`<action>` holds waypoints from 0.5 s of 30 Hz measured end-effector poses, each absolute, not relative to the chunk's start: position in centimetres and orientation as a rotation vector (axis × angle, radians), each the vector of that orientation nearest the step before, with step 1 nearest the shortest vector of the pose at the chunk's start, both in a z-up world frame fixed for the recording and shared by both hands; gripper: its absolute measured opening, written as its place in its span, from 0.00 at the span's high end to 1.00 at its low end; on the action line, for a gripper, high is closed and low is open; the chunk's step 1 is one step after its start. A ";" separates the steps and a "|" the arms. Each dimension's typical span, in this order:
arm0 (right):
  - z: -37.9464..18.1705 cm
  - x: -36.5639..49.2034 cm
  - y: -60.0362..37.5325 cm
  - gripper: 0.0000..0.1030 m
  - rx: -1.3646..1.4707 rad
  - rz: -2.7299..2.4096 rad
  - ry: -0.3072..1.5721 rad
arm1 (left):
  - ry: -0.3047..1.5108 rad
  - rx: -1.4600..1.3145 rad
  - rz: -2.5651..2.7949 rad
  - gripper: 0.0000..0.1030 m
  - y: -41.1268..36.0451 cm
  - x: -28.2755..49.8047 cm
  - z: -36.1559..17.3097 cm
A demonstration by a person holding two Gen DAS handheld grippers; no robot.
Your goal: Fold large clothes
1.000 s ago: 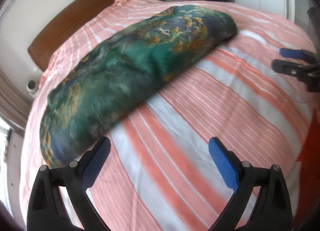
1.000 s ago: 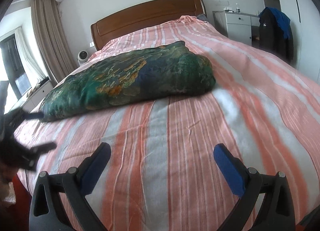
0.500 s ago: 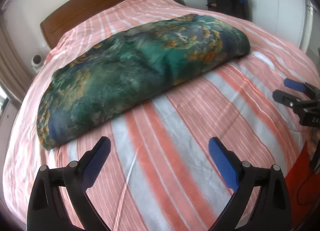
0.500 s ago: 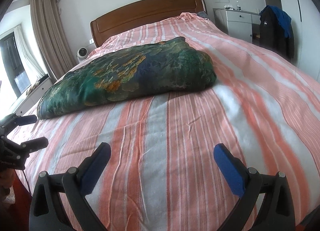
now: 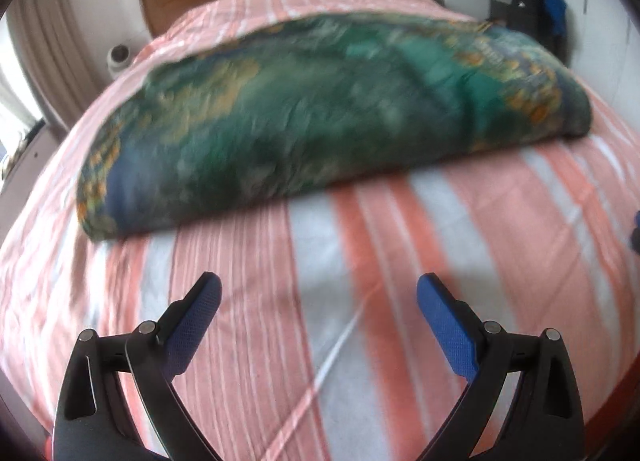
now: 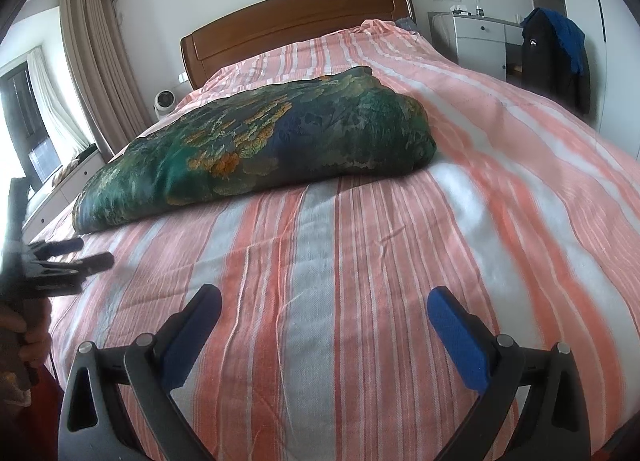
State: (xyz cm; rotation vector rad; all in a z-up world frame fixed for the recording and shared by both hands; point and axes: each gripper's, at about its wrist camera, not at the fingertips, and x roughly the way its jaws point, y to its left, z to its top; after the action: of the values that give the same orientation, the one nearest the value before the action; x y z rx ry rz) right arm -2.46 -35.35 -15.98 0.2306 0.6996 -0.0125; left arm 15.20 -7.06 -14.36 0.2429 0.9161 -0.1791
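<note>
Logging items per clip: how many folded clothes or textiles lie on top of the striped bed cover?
1: a green patterned bundle, lying across the striped bed cover, beyond both open grippers, touching neither. Anything behind it is hidden.

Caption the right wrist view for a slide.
Open right gripper hovers over striped bedspread, facing folded green patterned cloth.

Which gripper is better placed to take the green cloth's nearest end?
Probably left: the left gripper sits just below the green cloth near its left end. The right gripper hangs further back. Both jaws open.
</note>
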 end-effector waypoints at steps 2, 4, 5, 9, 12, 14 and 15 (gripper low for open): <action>-16.1 -2.4 -35.3 0.02 0.231 -0.012 0.703 | 0.927 0.215 -0.182 0.02 -6.5 15.3 -15.0; -16.1 -2.4 -35.3 0.02 0.231 -0.011 0.706 | 0.927 0.187 -0.179 0.00 -6.0 15.4 -15.2; -16.2 -2.3 -35.3 0.02 0.231 -0.010 0.707 | 0.931 0.181 -0.180 0.00 -5.9 15.5 -15.4; -16.3 -2.2 -35.3 0.02 0.228 -0.009 0.711 | 0.929 0.198 -0.173 0.00 -6.0 15.6 -15.6; -16.3 -2.1 -35.2 0.02 0.226 -0.008 0.714 | 0.920 0.206 -0.168 0.00 -6.0 15.5 -15.8; -16.4 -2.0 -35.2 0.02 0.226 -0.007 0.716 | 0.917 0.204 -0.168 0.00 -6.1 15.1 -15.9; -16.4 -2.0 -35.2 0.02 0.227 -0.007 0.717 | 0.916 0.203 -0.168 0.00 -6.1 15.0 -15.9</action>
State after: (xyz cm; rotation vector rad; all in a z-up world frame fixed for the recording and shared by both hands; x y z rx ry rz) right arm -2.04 -35.24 -16.37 0.2270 0.7167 -0.0070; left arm 15.04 -6.11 -15.92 0.2033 0.9164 -0.1680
